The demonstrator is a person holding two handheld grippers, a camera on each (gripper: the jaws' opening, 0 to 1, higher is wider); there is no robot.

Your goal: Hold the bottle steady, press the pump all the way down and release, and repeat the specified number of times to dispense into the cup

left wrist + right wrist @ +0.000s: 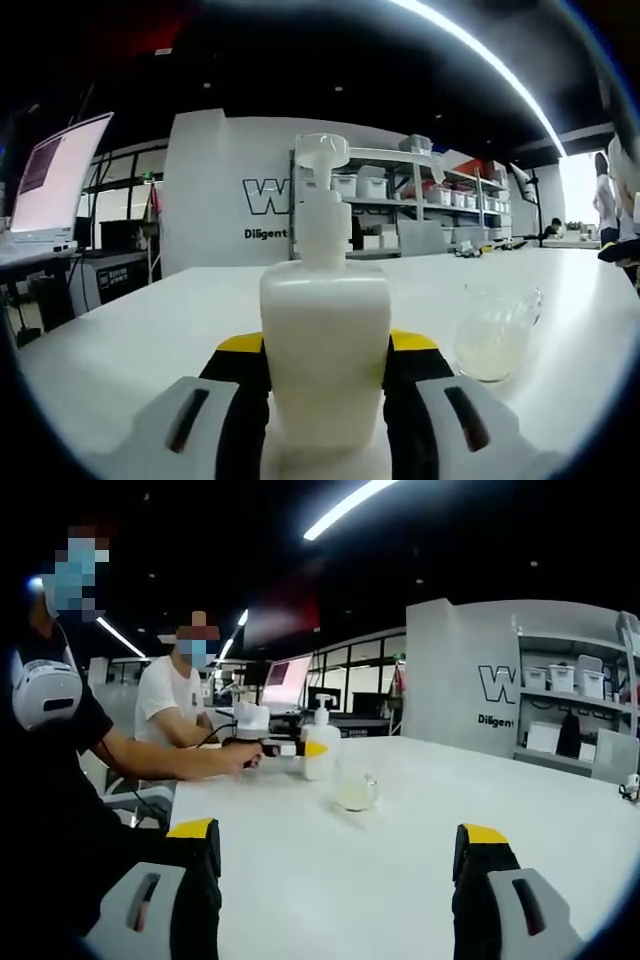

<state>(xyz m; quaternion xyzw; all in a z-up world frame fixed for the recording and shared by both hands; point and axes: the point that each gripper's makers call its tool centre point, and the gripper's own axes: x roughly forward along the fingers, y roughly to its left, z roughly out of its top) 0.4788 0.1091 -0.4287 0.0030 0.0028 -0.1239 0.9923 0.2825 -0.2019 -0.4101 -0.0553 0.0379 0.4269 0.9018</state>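
Observation:
A white pump bottle [324, 330] stands upright on the white table [140, 340], its pump head [322, 152] raised. My left gripper [326, 375] is shut on the bottle's body, a yellow-tipped jaw on each side. A clear glass cup [495, 335] holding a little pale liquid sits just right of the bottle. In the right gripper view the same bottle [320, 742] and cup [357, 785] stand far ahead, with the left gripper [295, 748] clamped on the bottle. My right gripper [335, 865] is open over bare table, well short of them.
A person's arm [175, 760] reaches along the table to the left gripper, and a second person [170, 705] sits behind. A laptop [55, 180] stands at the far left. Shelves with bins [420, 205] line the back wall.

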